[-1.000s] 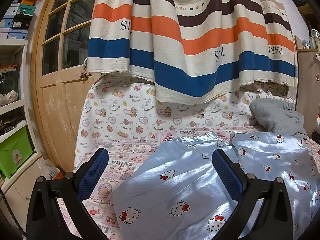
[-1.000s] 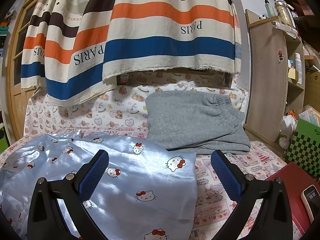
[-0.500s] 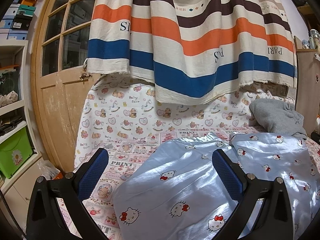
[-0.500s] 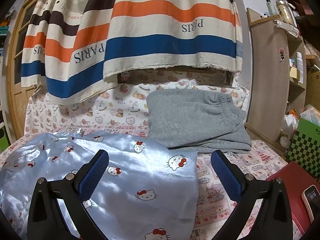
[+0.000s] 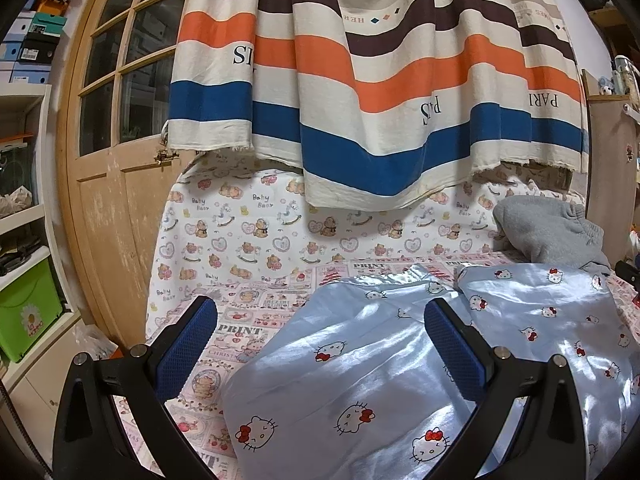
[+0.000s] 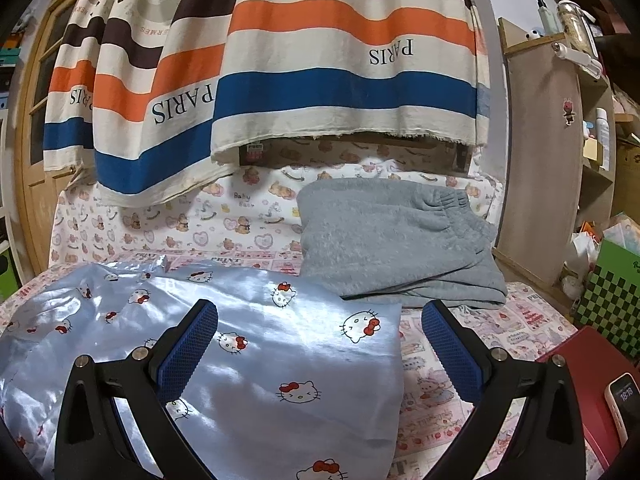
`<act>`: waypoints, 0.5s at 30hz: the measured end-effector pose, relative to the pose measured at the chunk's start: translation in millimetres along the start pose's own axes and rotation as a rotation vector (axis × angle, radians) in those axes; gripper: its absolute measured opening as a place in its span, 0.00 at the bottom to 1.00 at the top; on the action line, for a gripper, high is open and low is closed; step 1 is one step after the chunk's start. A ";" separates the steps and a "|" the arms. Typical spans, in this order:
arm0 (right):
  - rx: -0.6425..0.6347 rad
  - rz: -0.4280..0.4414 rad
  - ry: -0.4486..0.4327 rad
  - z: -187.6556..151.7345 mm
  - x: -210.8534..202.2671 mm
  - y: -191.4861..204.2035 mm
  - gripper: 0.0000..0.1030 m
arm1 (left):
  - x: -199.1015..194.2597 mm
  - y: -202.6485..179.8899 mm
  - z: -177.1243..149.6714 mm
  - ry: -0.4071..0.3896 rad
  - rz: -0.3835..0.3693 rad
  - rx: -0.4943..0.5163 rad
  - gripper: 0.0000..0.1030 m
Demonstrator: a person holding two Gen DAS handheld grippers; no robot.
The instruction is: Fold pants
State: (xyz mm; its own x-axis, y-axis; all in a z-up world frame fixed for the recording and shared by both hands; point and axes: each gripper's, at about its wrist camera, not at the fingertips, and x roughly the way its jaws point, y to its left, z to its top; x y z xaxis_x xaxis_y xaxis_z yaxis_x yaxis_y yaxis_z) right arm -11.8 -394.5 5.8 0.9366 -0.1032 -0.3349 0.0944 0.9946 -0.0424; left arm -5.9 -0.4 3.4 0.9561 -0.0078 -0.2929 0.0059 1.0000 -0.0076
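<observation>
Light blue satin pants with a cat print (image 5: 360, 364) lie spread flat on the printed table cover, with both legs pointing away; they also show in the right wrist view (image 6: 256, 360). My left gripper (image 5: 320, 344) is open and empty, hovering over the left leg's near part. My right gripper (image 6: 320, 348) is open and empty, hovering over the right leg and its right edge.
Folded grey sweatpants (image 6: 396, 244) lie at the back right, seen also from the left wrist (image 5: 548, 232). A striped cloth (image 5: 380, 80) hangs behind. A wooden door (image 5: 112, 160) stands left, shelves (image 6: 560, 160) right. A red box (image 6: 580, 392) with a phone (image 6: 622, 400) sits near right.
Both grippers have held almost still; the right wrist view has drifted slightly. The pants have not moved.
</observation>
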 end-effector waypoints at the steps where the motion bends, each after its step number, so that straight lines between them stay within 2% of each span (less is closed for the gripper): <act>1: 0.004 0.000 -0.001 0.0 0.0 -0.6 1.00 | -0.1 -0.1 0.0 0.000 0.000 -0.001 1.00; 5: 0.018 -0.021 -0.008 -0.1 -2.3 -1.8 1.00 | 0.6 -0.1 -0.4 0.003 -0.003 -0.002 1.00; 12: -0.003 0.018 -0.033 -0.6 -9.1 1.4 1.00 | -0.2 -3.2 -0.8 -0.001 -0.041 0.018 1.00; 15: -0.010 0.024 -0.025 -0.5 -8.9 4.1 1.00 | -0.3 -7.6 -0.3 -0.003 -0.032 0.040 1.00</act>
State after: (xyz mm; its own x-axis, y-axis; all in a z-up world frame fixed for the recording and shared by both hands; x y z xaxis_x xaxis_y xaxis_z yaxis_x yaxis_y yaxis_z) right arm -19.9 -389.5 8.1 0.9465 -0.0794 -0.3127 0.0690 0.9966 -0.0443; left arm -6.3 -8.0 3.2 0.9562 -0.0398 -0.2899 0.0481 0.9986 0.0215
